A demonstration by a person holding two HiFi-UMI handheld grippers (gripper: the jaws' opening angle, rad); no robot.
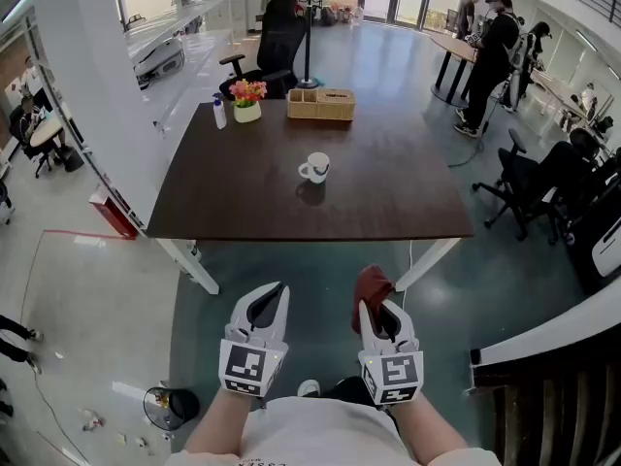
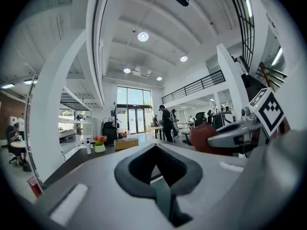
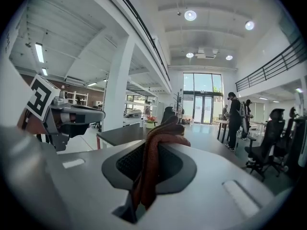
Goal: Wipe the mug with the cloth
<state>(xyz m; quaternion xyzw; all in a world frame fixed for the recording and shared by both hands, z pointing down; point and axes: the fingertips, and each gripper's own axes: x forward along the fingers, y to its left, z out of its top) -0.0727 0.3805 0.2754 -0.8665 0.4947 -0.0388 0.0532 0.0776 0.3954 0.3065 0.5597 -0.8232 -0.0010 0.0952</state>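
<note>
On the dark table (image 1: 291,212), the far left corner holds a small spray bottle (image 1: 219,113) with a white pot of orange and pink flowers (image 1: 247,100) just beside it. To the right along the table's far edge sits a wicker basket (image 1: 321,104). A black office chair (image 1: 275,42) stands behind the table's far edge. The white mug (image 1: 314,168) stands upright near the middle of the table, its handle turned to the left, well apart from both grippers.

Both grippers are held off the table, short of its near edge and above the floor. The left gripper (image 1: 277,291) is opposite the middle of that edge; its jaws are pressed together at the tips with nothing between them. The right gripper (image 1: 378,309) is just beside it, opposite the table's right front leg, and its jaws are clamped on a rust-red cloth (image 1: 372,283). The cloth bunches up past the jaw tips and hangs down through the gap behind them.

Beyond the table's right side, people stand by another table (image 1: 454,51), and more dark chairs (image 1: 529,178) are grouped there.
</note>
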